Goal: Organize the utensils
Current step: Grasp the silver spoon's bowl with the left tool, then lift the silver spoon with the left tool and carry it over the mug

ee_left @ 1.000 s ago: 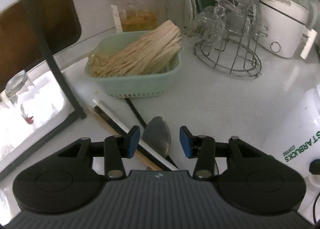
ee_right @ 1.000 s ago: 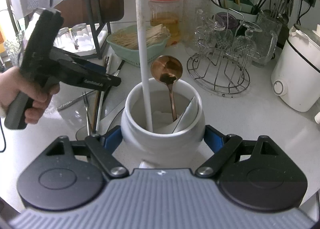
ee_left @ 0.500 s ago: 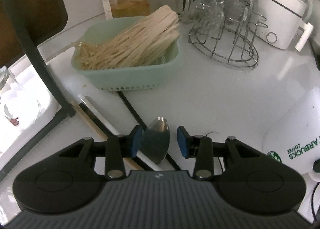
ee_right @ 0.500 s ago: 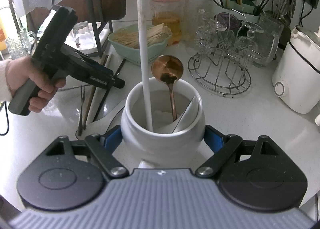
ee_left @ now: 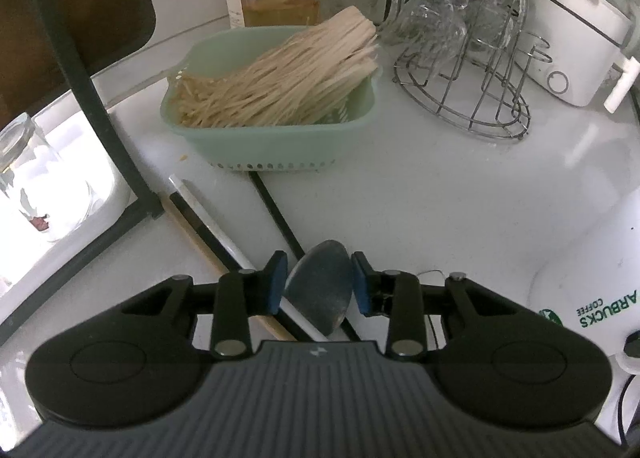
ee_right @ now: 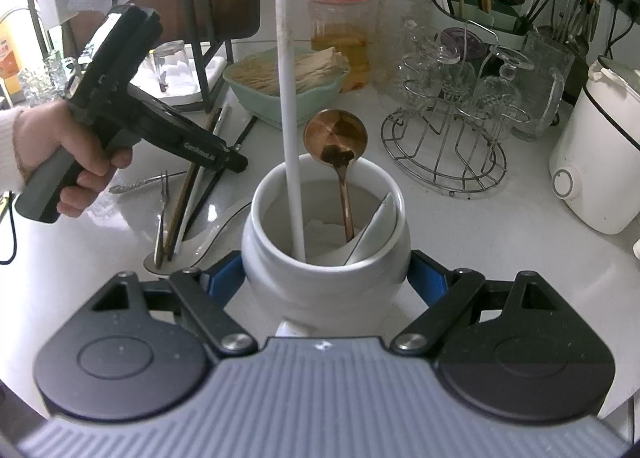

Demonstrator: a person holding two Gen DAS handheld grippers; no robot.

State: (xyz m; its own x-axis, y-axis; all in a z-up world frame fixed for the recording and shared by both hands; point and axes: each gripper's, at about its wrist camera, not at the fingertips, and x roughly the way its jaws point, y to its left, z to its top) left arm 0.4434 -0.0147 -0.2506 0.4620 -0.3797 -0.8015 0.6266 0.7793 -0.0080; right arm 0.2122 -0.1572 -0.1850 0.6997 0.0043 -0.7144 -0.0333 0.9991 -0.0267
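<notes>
Left gripper (ee_left: 318, 284) low over the white counter (ee_left: 420, 185), blue pads narrowed around the bowl of a steel spoon (ee_left: 320, 292); both pads sit right at the bowl's edges, so it looks gripped, but firm contact can't be confirmed. Spoon bowl lies just in front of the green basket (ee_left: 272, 145), across a white chopstick (ee_left: 208, 219), a black chopstick (ee_left: 276, 213) and a wooden chopstick (ee_left: 192, 234) lying on the counter. Basket is packed with pale wooden sticks (ee_left: 288, 77). Right gripper (ee_right: 326, 278) spread wide with its pads against both sides of the white ceramic jar (ee_right: 326, 278), holding it. Jar is in front of the basket and holds a tall white stick (ee_right: 290, 137), a copper spoon (ee_right: 336, 133) bowl-up, and a white ceramic spoon (ee_right: 376, 225). Wire glass rack (ee_right: 444, 149) stands to the right of the basket.
</notes>
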